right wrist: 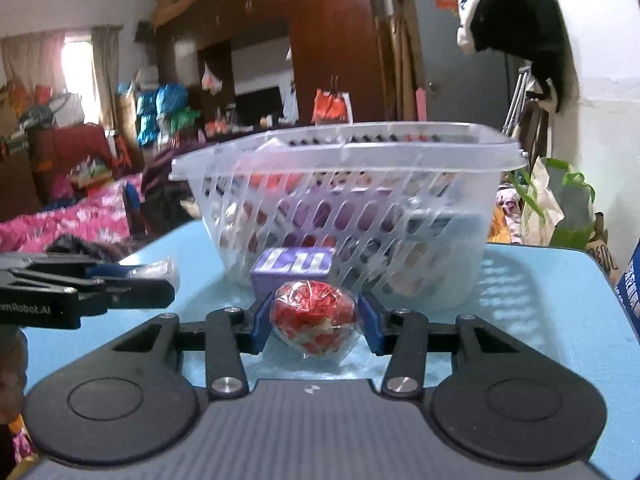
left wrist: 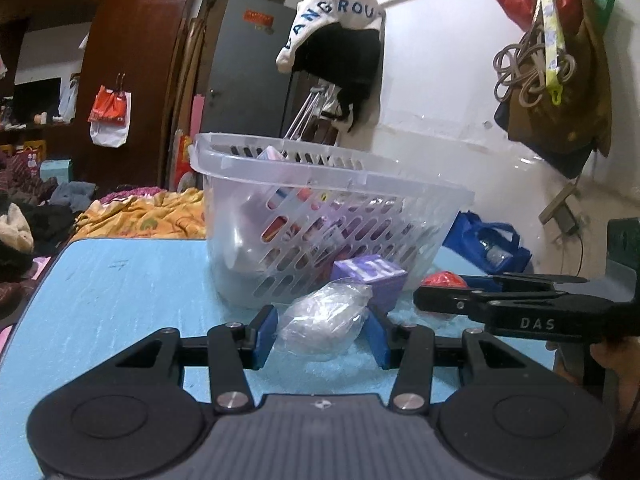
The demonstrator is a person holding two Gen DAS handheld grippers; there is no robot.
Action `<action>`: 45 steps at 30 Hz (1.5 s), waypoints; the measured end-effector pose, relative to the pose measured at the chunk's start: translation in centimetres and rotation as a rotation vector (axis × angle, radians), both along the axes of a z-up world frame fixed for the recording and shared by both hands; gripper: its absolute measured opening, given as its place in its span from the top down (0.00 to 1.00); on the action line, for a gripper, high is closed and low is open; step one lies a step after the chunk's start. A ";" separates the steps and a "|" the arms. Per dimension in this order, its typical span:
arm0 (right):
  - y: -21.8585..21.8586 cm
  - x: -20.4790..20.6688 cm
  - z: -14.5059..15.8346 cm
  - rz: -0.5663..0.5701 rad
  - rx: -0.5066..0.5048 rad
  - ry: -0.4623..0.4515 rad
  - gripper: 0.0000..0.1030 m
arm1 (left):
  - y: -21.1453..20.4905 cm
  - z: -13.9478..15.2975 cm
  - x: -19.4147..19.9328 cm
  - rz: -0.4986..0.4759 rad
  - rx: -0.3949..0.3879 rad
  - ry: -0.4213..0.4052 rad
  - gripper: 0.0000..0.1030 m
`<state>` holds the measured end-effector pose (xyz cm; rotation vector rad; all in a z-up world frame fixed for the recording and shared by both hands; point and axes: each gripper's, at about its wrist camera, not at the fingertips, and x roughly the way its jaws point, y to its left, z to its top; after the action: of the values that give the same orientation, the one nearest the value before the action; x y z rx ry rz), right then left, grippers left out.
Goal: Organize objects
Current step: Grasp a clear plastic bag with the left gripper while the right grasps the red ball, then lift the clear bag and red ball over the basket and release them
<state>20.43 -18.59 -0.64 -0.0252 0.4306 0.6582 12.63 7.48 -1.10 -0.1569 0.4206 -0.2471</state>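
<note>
Beyond both my jaws stands the clear plastic basket (right wrist: 348, 200), the biggest thing on the blue table (left wrist: 120, 280): stiff slotted walls, a smooth rolled rim, already holding boxes and packets, and light enough, I judge, to skid if bumped. Just ahead of my right jaws, against the basket's foot, sits the purple box (right wrist: 294, 268), flat-faced card, rigid, easy to pinch across its sides. My right gripper (right wrist: 314, 322) has its jaws narrowed about the red wrapped ball (right wrist: 314, 320), blue pads at its widest flanks; whether they press yet I cannot tell. It looks light, crinkly, slippery in its film. My left gripper (left wrist: 320, 330) brackets the clear wrapped bundle (left wrist: 322, 326), soft, crackly and squashable; the left pad seems to touch, the other stands slightly off.
</note>
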 end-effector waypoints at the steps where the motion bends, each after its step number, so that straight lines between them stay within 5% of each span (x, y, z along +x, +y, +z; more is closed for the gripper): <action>1: -0.3 0.0 0.0 -0.002 0.014 -0.002 0.53 | 0.0 -0.1 0.0 -0.005 -0.001 -0.004 0.50; 28: -0.8 -1.2 0.3 -0.010 0.082 -0.098 0.52 | -0.2 -0.1 -1.3 -0.012 0.016 -0.076 0.50; 35: -2.8 -1.8 2.9 0.043 0.166 -0.142 0.52 | 0.9 5.4 -2.3 -0.042 -0.059 -0.203 0.50; 40: -0.9 0.8 9.0 -0.015 0.120 -0.282 0.52 | -0.3 11.0 3.9 -0.033 -0.041 -0.175 0.50; 43: 0.9 4.9 10.7 -0.066 0.042 -0.277 0.52 | -1.2 11.7 9.0 -0.008 -0.042 -0.084 0.49; 45: 1.5 7.4 10.8 -0.081 0.028 -0.258 0.52 | -1.4 11.3 11.1 -0.019 -0.047 -0.045 0.39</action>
<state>27.78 -17.12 10.12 -0.0645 0.1731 0.5720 23.77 6.08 10.17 -0.1926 0.3723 -0.2791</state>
